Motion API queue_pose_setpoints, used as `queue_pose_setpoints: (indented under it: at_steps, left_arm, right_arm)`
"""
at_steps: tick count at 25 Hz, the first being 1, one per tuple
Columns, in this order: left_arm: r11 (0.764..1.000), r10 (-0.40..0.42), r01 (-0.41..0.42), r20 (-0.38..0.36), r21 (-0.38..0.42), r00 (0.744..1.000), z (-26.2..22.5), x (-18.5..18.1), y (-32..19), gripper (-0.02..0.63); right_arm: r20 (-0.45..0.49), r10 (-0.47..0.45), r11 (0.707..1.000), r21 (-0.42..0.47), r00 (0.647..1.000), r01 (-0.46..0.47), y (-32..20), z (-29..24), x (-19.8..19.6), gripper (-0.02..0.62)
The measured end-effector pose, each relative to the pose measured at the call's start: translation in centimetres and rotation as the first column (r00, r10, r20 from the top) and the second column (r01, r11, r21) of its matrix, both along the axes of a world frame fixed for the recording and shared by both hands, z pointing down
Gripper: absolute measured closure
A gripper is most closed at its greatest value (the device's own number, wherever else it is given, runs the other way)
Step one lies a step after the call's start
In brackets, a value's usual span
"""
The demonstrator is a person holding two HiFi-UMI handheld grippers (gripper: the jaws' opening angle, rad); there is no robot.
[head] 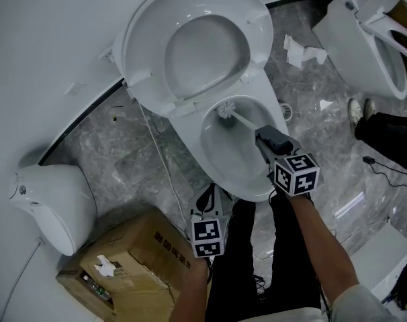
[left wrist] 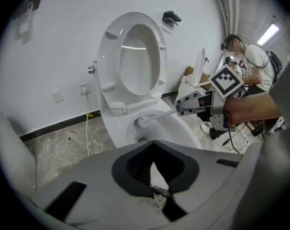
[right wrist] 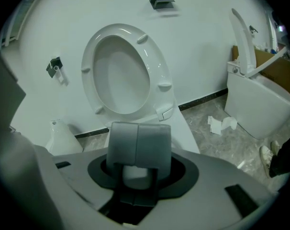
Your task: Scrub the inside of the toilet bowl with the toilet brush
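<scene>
The white toilet bowl (head: pixel 220 156) stands open, its seat (head: pixel 190 45) lifted against the wall. My right gripper (head: pixel 262 134) reaches over the bowl's right rim and is shut on the white handle of the toilet brush (head: pixel 225 109). The bristle head rests at the far inner wall of the bowl. In the right gripper view the grey fingers (right wrist: pixel 138 140) press together over the handle (right wrist: pixel 134 174). The left gripper view shows the brush head (left wrist: pixel 141 122) inside the bowl and the right gripper (left wrist: pixel 181 108) beside it. My left gripper (left wrist: pixel 153 171) hangs low before the bowl's front, shut, holding nothing.
A second toilet (head: pixel 371 39) stands at the upper right, with crumpled paper (head: pixel 301 51) on the marble floor beside it. A cardboard box (head: pixel 123 260) and a white ceramic piece (head: pixel 52 203) lie at the left. A cable (head: pixel 156 159) runs along the toilet. A person (left wrist: pixel 250 66) sits at the right.
</scene>
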State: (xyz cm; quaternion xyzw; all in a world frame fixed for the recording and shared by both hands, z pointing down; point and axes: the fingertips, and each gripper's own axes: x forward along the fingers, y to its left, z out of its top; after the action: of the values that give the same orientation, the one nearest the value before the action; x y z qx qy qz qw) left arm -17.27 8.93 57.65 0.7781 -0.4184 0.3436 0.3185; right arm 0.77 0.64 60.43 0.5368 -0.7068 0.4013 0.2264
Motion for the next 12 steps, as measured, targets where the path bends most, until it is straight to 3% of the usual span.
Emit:
queue_pose_setpoints:
  at_steps: [12]
  left_arm:
    - [1.000, 0.028, -0.028, -0.010, 0.011, 1.000, -0.7, 1.0, 0.0, 0.577]
  right_arm:
    - [-0.042, 0.067, 0.998, 0.011, 0.997, -0.067, 0.6, -0.4, 3.1, 0.410]
